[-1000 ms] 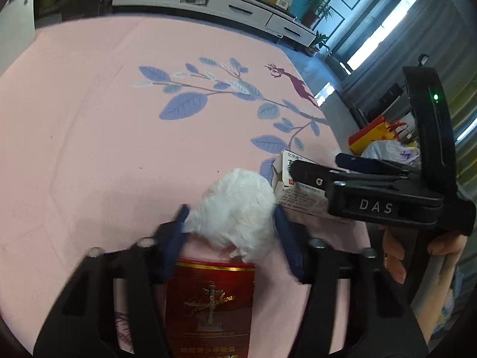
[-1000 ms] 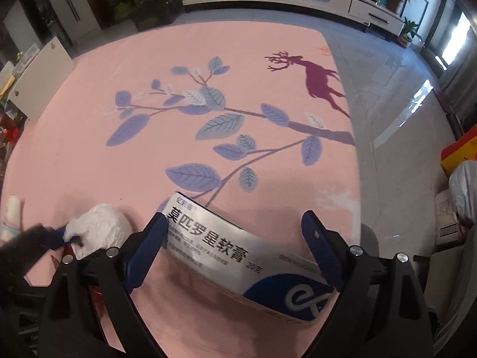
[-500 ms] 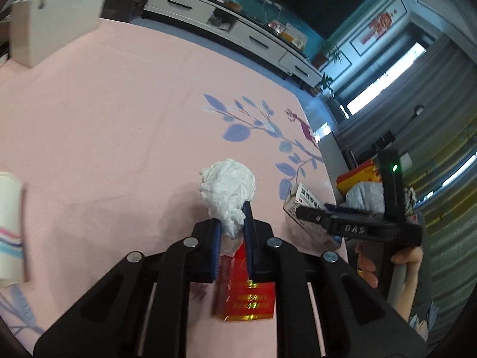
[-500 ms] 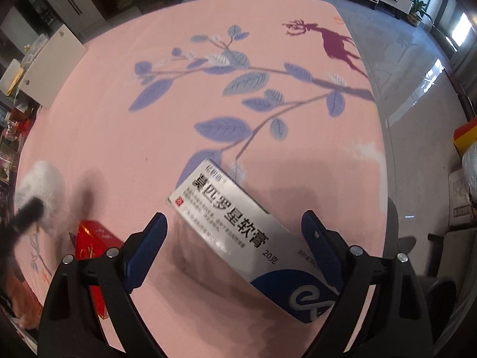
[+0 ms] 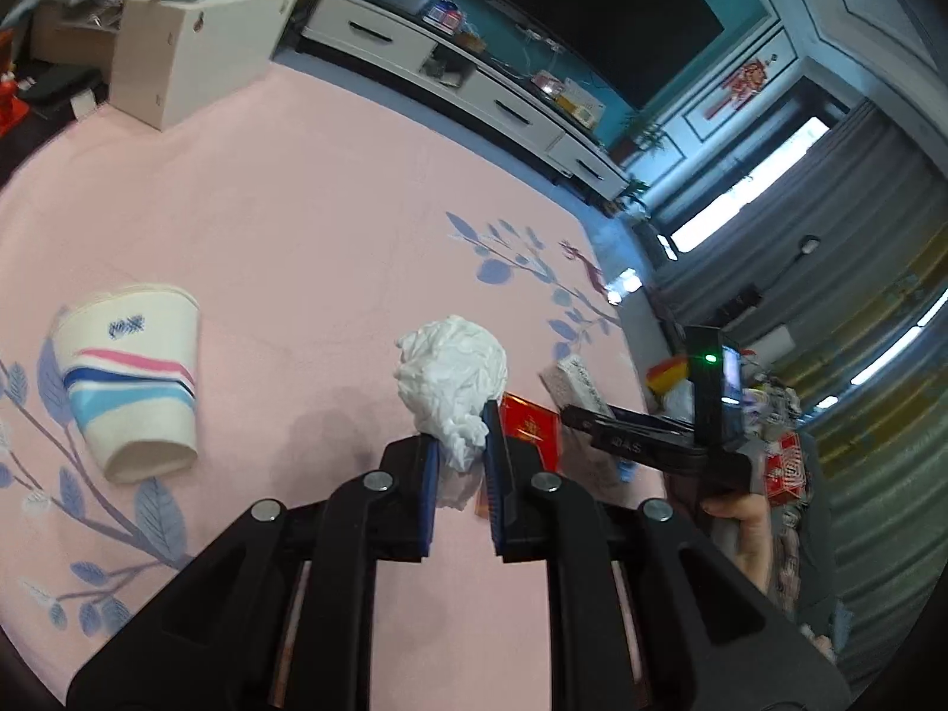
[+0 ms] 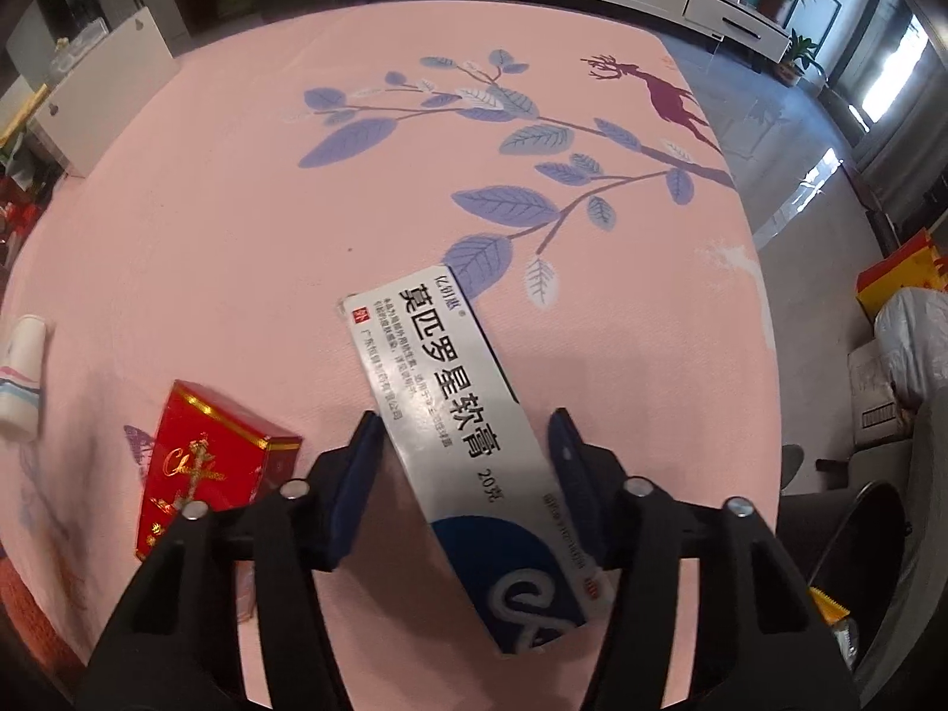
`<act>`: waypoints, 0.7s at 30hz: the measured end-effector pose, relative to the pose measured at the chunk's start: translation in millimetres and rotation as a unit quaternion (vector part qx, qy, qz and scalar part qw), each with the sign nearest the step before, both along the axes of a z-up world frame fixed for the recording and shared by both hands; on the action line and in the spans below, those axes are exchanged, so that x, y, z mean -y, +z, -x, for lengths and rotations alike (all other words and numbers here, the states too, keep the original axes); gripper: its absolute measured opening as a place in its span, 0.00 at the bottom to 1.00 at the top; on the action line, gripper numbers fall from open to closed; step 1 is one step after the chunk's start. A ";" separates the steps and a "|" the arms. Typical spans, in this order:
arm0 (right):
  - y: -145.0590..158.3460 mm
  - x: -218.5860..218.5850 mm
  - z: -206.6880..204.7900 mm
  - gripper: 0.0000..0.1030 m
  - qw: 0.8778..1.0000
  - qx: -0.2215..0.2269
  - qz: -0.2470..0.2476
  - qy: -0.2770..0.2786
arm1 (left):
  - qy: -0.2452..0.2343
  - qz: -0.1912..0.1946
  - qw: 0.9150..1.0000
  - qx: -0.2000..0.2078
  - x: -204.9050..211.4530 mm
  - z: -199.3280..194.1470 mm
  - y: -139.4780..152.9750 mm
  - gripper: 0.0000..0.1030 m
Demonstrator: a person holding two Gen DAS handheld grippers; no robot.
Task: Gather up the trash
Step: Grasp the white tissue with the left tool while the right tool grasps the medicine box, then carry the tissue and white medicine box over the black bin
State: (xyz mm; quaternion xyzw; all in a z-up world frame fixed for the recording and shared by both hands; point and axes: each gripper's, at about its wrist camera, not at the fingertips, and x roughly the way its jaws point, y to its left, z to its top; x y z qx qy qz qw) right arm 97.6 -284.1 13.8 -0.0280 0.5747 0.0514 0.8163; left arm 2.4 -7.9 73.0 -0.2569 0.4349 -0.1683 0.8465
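Note:
My left gripper [image 5: 461, 435] is shut on a crumpled white tissue ball [image 5: 453, 376] and holds it up above the pink tablecloth [image 5: 308, 225]. My right gripper [image 6: 465, 435] straddles a white and blue medicine box [image 6: 456, 415] that lies on the cloth; its pads stand close to the box's sides, and I cannot tell if they press it. A red cigarette box [image 6: 204, 462] lies left of the right gripper and also shows in the left wrist view [image 5: 530, 432]. A striped paper cup [image 5: 133, 382] lies on its side at the left.
A white box [image 5: 189, 53] stands at the table's far left edge. A TV cabinet [image 5: 450, 77] runs along the back wall. Bags and a red-yellow box [image 6: 900, 296] sit on the floor to the right of the table.
My left gripper has shut on the tissue ball and lifted it, so the paper cup comes into view. My right gripper's fingers have narrowed around the medicine box.

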 end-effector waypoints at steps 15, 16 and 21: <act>71.5 43.9 77.0 0.42 0.984 0.124 -0.070 -0.111 | -0.014 0.003 0.999 0.030 36.9 15.8 22.3 0.14; 79.0 51.1 87.7 0.42 0.980 0.137 -0.069 -0.128 | -0.016 0.000 0.999 0.033 42.2 16.2 23.5 0.14; 100.1 88.4 128.8 0.42 0.963 0.179 -0.069 -0.192 | -0.040 -0.029 0.997 0.056 84.1 21.8 33.0 0.14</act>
